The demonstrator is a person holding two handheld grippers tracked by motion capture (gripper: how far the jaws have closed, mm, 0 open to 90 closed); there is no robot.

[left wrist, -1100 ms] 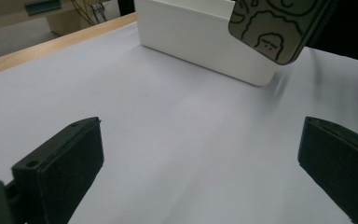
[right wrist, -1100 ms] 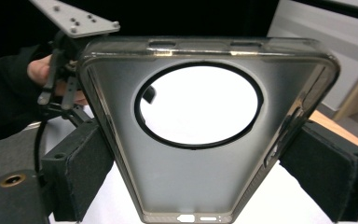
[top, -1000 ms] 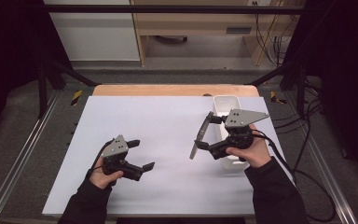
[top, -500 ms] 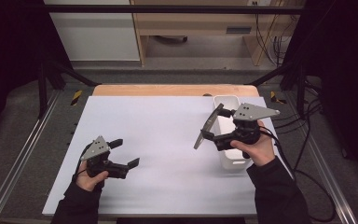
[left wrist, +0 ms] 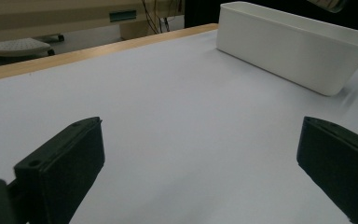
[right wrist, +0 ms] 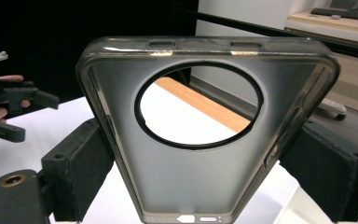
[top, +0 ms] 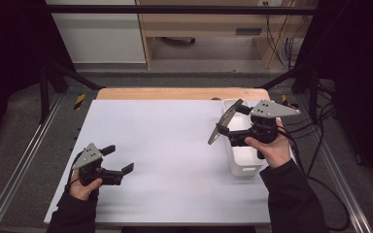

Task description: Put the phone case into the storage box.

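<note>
Over the right part of the white counter (top: 175, 145), in the high view, the right gripper (top: 226, 124) is held up above a white bin (top: 245, 167) that stands near the right edge, and its jaws are closed on the two long sides of a grey translucent phone case (top: 222, 127), which hangs tilted, just beside the left wall of the bin and above the counter. The right hand (top: 272, 148) holds this gripper from behind, over the bin. At the left front of the counter the left gripper (top: 119, 162) lies low, well apart from the bin, and the left hand (top: 83, 184) holds it; its jaws stand wide apart with nothing between them. From the left gripper view, the two black jaws rise at the bottom corners, far from each other, with only the bare white surface between, and the white bin (left wrist: 293, 46) stands farther off at the upper right, with the wooden edge of the counter behind it. From the right gripper view, the phone case (right wrist: 205, 186) stands upright between the jaws, which press on its left and right sides; the inside of the case faces the camera, and its big round opening is at the top. Behind it, at the left edge, the left gripper (right wrist: 23, 112) shows with open jaws.
</note>
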